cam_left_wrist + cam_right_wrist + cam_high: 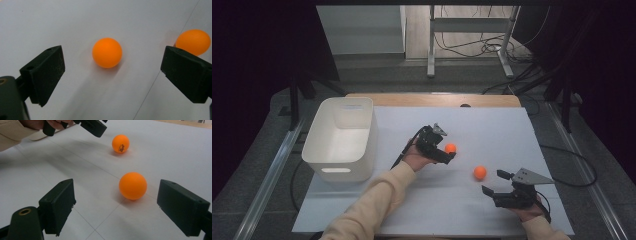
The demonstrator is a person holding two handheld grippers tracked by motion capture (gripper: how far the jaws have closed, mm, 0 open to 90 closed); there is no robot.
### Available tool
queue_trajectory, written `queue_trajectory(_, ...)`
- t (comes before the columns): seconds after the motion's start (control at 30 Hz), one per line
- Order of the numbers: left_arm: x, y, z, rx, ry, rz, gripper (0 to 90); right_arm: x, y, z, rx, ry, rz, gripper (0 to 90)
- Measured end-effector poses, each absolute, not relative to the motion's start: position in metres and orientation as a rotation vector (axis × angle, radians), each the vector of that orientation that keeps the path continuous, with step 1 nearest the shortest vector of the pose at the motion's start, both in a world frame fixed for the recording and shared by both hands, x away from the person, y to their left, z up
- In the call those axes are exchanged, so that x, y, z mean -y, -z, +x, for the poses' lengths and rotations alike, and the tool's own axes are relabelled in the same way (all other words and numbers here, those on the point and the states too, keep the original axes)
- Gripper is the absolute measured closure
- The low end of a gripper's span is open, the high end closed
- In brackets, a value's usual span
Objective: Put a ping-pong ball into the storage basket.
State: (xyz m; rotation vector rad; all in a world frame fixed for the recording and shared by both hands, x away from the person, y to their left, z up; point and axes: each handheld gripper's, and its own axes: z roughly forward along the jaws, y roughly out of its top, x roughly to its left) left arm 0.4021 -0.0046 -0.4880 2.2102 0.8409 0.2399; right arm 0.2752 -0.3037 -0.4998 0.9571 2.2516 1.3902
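Gripper jaws on our left gripper (447, 152) stand wide apart, with the first small orange plastic ball (450, 148) just ahead of them, resting on the bench and not yet touched; in the left gripper view that ball (107, 52) sits between the two black jaws but beyond their tips. Our right gripper (493, 182) is likewise spread open and holds nothing, and the second small orange plastic ball (480, 172) lies at about ten o'clock from it, near but apart. In the right gripper view this ball (132, 185) lies between the jaws, a little nearer the right-hand one, and touches neither.

We judge the work to be at its start: both balls lie loose on the sheet and the white rectangular plastic bin (341, 139), well apart at nine o'clock from the left gripper, looks empty as far as we can see. If the balls are meant for that bin, each must be closed on, lifted and carried over.

Our bench (432, 99) has a pale wooden top, showing at its twelve o'clock edge, covered by a white sheet (492, 130) with faint fold lines. Beyond it, at twelve o'clock, we see a grey floor, the metal legs of another table (430, 60) and a tangle of dark cables (487, 47). Both sides of the room are dark.
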Motion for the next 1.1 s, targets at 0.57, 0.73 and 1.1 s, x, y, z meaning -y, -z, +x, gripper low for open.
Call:
queue_trajectory(0.57, 0.008, 0.502, 0.417, -0.869, -0.207, 2.231, 6.4, 0.303, 0.501, 0.276, -2.26, -1.374, 0.959, 15.2)
queue_trajectory(0.73, 0.011, 0.504, 0.42, -0.869, -0.197, 2.24, 6.6, 0.303, 0.502, 0.276, -2.261, -1.369, 0.964, 15.1)
queue_trajectory(1.1, 0.018, 0.511, 0.429, -0.875, -0.179, 2.266, 6.9, 0.303, 0.502, 0.276, -2.263, -1.36, 0.967, 15.2)
